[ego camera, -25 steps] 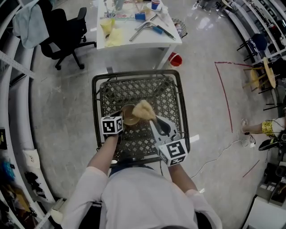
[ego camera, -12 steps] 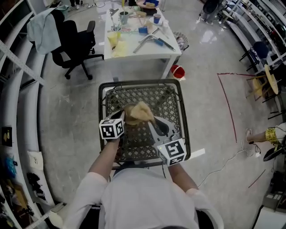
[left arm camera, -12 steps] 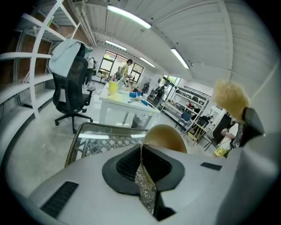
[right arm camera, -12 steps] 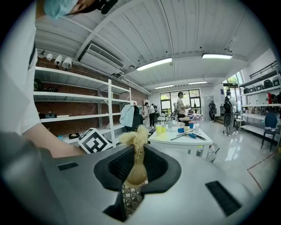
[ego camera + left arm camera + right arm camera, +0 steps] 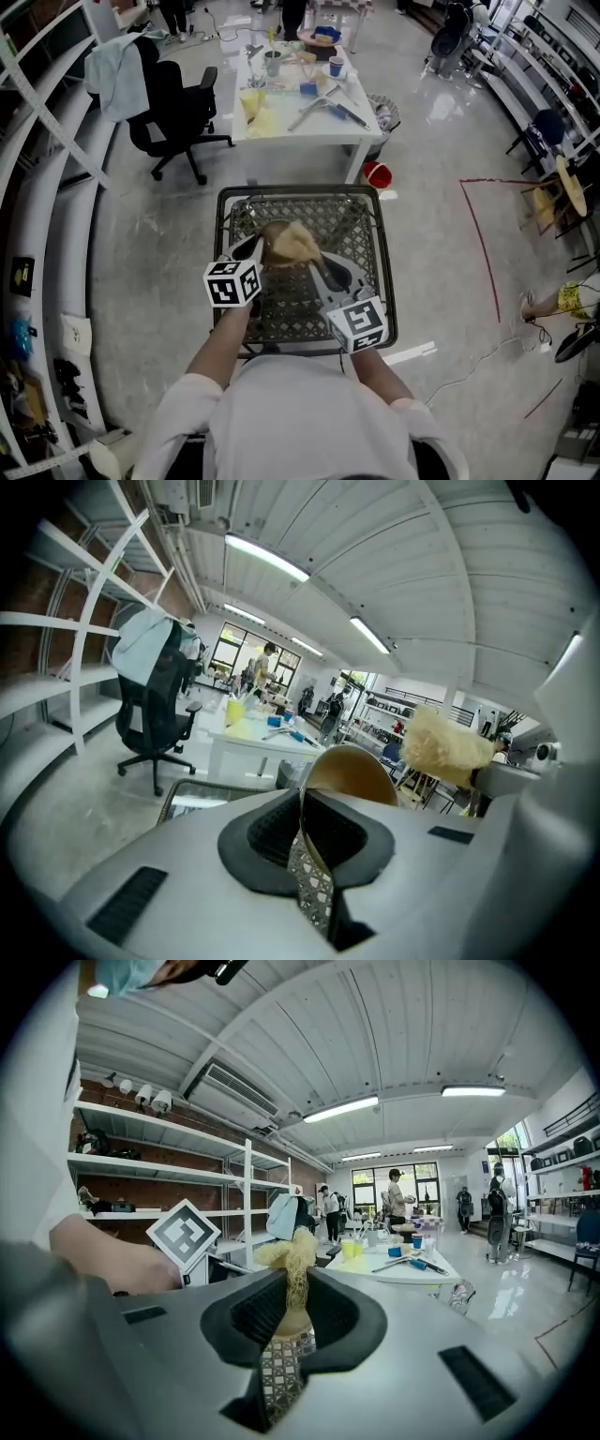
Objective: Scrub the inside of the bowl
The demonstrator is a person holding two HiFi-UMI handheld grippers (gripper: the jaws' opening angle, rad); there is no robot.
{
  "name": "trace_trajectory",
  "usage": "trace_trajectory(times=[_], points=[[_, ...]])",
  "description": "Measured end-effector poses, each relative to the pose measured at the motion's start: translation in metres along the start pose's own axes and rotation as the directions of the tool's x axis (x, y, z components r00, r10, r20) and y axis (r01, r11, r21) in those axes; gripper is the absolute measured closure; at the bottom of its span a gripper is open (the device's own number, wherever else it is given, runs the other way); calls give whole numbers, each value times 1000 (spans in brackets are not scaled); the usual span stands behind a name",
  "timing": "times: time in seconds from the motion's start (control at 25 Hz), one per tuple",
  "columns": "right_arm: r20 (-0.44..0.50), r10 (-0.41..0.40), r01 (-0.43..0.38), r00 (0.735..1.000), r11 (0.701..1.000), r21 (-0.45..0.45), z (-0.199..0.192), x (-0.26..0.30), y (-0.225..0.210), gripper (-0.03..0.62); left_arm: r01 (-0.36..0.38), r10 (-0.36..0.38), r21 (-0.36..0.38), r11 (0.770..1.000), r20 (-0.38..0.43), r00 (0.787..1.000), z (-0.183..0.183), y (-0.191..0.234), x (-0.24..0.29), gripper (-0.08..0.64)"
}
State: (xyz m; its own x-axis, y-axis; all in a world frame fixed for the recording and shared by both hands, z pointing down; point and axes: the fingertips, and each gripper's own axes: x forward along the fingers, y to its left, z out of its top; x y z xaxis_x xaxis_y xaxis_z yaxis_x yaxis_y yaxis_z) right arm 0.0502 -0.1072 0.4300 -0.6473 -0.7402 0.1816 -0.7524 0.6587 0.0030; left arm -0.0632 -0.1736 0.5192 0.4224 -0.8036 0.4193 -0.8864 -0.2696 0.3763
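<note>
- Setting: an open-plan lab or workshop hall, not a home
- Floor: polished concrete floor (image 5: pixel 141 253) marked with a red tape line (image 5: pixel 480 239)
- Walls: white open shelving (image 5: pixel 159 1162) set against brick
- Ceiling: strip lights (image 5: pixel 339 1108) and an air-conditioning unit (image 5: pixel 242 1089)
- Furniture: white worktable (image 5: pixel 309 141) cluttered with cups and tools; black office chair (image 5: pixel 178 103)
- Personnel: several people (image 5: pixel 397 1194) standing near the far windows

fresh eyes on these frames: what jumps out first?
Centre of the head view: the left gripper is shut on the rim of a tan bowl, held over a dark wire-mesh table. The right gripper is shut on a fluffy yellow scrubber right beside the bowl. Beyond stands a cluttered white table, with a black office chair draped in pale cloth to its left.
</note>
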Motion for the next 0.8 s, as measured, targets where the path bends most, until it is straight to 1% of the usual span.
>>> trace_trajectory(times=[0.32,0.48,0.68,0.8], points=[[5,40,-40,999,999,-21,-5,-15,17,523,-18,12,57,998,107,994,17,-24,-37,515],[-34,46,-48,998,998,-45,-15,-19,22,523,-6,-3,67,998,131,991,18,-37,-48,515],[-74,54,-63,996,991,-119,-13,-13,27,523,-11,-8,134,991,143,990,18,-51,-58,515],[-81,43,-55,996,987,-151,-8,-9,24,523,-14,-10,154,988,155,988,17,-54,-64,515]])
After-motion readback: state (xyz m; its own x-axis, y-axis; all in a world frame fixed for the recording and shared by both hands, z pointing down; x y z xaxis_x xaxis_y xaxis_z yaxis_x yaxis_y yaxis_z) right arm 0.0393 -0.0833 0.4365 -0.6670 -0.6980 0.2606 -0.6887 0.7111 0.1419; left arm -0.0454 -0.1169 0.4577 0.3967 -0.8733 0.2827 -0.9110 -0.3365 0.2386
